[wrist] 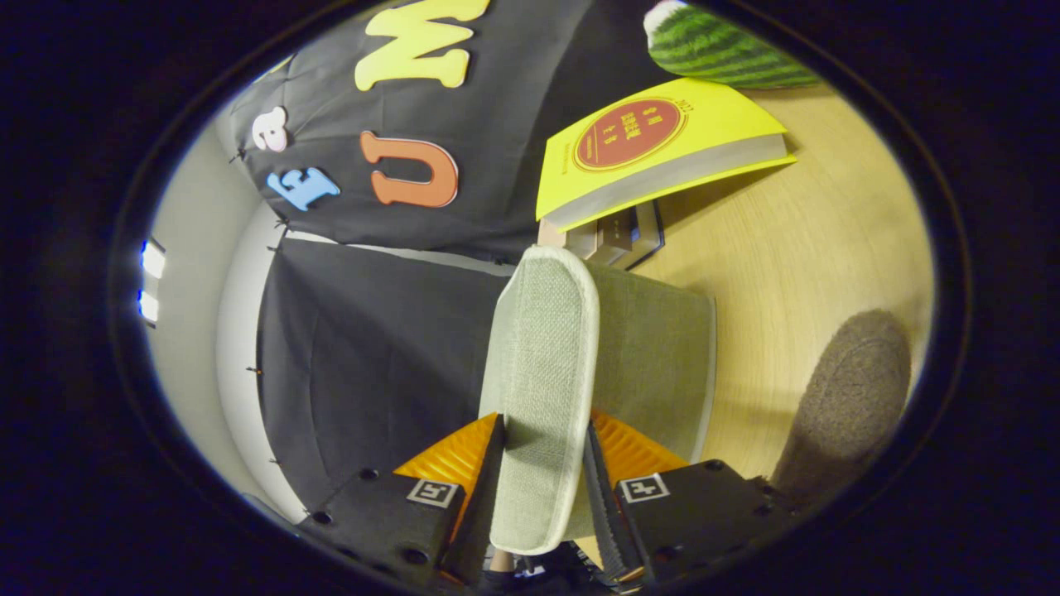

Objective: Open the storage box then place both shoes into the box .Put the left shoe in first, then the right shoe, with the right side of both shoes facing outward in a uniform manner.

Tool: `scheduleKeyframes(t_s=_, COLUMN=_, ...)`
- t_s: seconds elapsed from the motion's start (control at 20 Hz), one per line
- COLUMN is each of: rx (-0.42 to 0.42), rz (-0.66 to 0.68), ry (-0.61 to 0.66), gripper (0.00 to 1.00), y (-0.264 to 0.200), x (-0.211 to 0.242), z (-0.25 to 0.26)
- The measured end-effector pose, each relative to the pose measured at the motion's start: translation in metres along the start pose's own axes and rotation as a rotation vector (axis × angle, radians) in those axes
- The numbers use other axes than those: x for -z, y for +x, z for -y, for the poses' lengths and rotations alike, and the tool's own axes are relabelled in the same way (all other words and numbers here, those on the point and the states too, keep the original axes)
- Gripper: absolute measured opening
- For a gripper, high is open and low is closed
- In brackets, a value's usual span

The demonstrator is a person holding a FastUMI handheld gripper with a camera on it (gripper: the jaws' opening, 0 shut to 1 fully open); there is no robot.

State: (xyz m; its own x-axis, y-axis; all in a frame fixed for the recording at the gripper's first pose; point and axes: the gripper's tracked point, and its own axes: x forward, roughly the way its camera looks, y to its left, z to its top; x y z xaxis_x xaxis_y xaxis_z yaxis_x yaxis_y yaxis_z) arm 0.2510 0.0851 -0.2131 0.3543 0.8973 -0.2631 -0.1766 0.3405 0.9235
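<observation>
- Two fingers of the hand-held gripper [544,463] are pinched onto the lid [542,364] of the green fabric storage box [654,364], one on each face of the flap, so it's gripping the lid and nothing else.
- That lid stands up on edge between the fingers, swung clear of the box body behind it, so I'd call the box open or very nearly there. Can't see inside the box from here, so no idea if anything's in it, but my guess is it's empty.
- One brown fuzzy shoe [845,406] sits on the wooden surface [795,248] off to the side of the box, well apart from the fingers. Whether it's the left or the right one, I can't tell.
- Progress-wise, the opening step looks basically done; both shoes are left to go, left one first.
- Other stuff around: a yellow book [654,153] propped on some smaller books beyond the box, plus a striped green watermelon-looking thing [716,50] further back.
</observation>
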Motion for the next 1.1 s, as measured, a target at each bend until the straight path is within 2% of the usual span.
scheduleKeyframes(t_s=0.05, rx=0.014, rz=0.020, ry=-0.018, gripper=0.50, y=-0.005, x=-0.004, z=-0.001)
scheduleKeyframes(t_s=0.1, rx=0.026, rz=0.024, ry=-0.029, gripper=0.36, y=-0.009, x=-0.004, z=-0.002)
scheduleKeyframes(t_s=0.2, rx=0.051, rz=0.034, ry=-0.041, gripper=0.25, y=-0.012, x=-0.004, z=-0.007)
scheduleKeyframes(t_s=0.4, rx=0.102, rz=0.056, ry=-0.059, gripper=0.12, y=-0.020, x=-0.003, z=-0.026)
scheduleKeyframes(t_s=0.55, rx=0.158, rz=0.094, ry=-0.073, gripper=0.06, y=-0.022, x=-0.004, z=-0.035)
scheduleKeyframes(t_s=0.7, rx=0.200, rz=0.102, ry=-0.088, gripper=0.06, y=-0.021, x=-0.001, z=-0.053)
scheduleKeyframes(t_s=0.85, rx=0.198, rz=0.115, ry=-0.080, gripper=0.06, y=-0.016, x=-0.001, z=-0.088)
scheduleKeyframes(t_s=1.1, rx=0.238, rz=0.092, ry=-0.160, gripper=0.06, y=-0.001, x=0.004, z=-0.130)
